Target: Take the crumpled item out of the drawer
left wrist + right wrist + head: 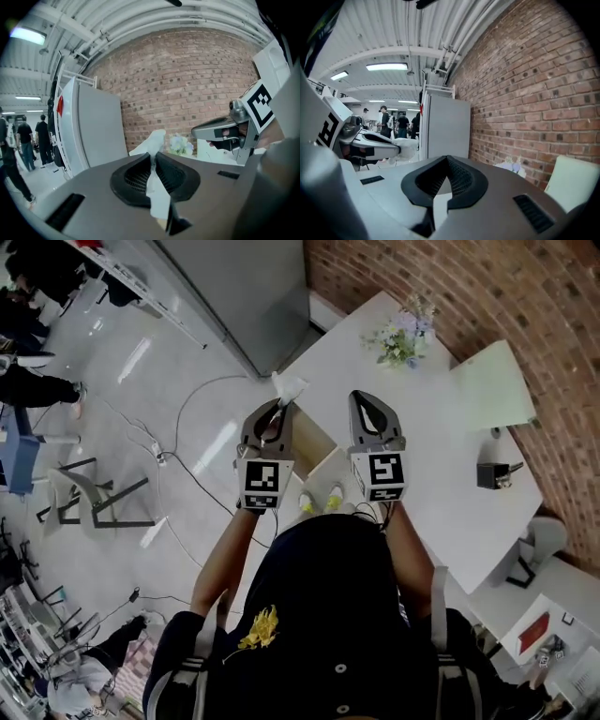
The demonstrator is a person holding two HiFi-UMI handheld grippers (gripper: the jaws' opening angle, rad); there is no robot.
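Left gripper: jaws pressed together on the crumpled item, a white wad of paper or tissue. The pinch sits mid-wad, so a tuft stands above the tips and a tail hangs below them.
Crumpled item, place: in the left gripper's jaws, up in the air by the left edge of the white table, and clear of the drawer.
Why held so: a soft wad gives under the pads, so a full squeeze through its middle is likely the surest hold. Lifted high, it cannot snag on the drawer front.
Right gripper: tips together with nothing between them. It hovers over the table just right of the left one and seems to be idle, staying out of the way.
Drawer: a tan panel low between the two grippers, which I judge to be the drawer pulled open. What is inside it cannot be seen.
Around: flowers at the far end of the table, a pale chair by the brick wall, and a small black object on the table at right. A grey cabinet stands far left, with cables on the floor.
In the way: nothing near the wad. The right gripper is its closest neighbour, and the two are apart.
Stage: the item looks to be out, and only setting it down seems left.
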